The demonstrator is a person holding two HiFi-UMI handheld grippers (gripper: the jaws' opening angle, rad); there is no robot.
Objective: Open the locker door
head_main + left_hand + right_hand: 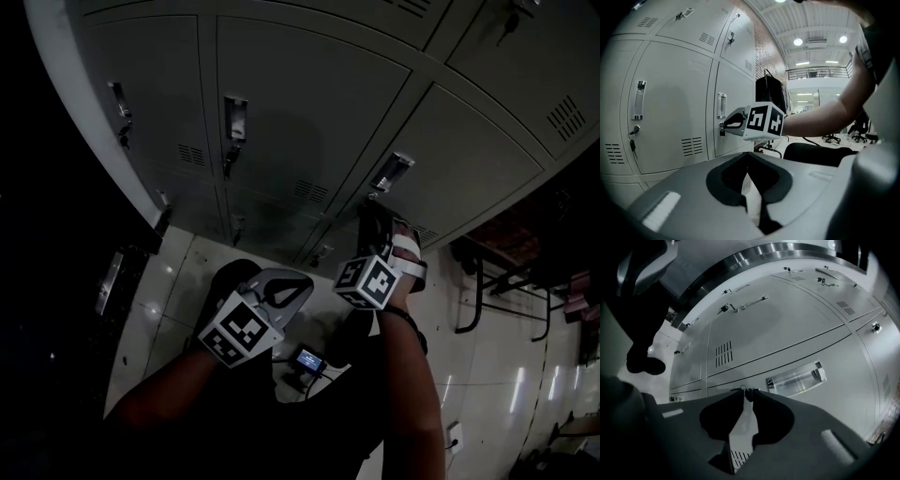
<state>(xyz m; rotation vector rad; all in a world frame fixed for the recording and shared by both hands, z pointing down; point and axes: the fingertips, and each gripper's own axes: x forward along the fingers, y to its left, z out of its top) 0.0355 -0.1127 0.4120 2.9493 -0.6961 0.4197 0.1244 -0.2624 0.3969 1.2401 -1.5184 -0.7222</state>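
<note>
The lockers are smooth painted grey sheet metal with thin dark seams between the doors and small louvred vent slots. The locker door point(843, 399) carries a recessed, shiny rectangular metal handle point(796, 379). Just beside that handle a small key point(744, 389) with a wire ring sticks out of the lock.

The right gripper point(746, 392) has its dark padded jaws pinched together on that key, tips right at the door face. The door sits flush with its neighbours, every seam even. The left gripper point(748, 155) hangs lower and well back from the lockers. Its pale grey shell curves round black pads, and the jaws are closed tip to tip with nothing between them.

Below lies a glossy tiled floor point(178, 281) that mirrors the ceiling lights. In the left gripper view, open floor stretches away from the locker fronts behind the right arm.
</note>
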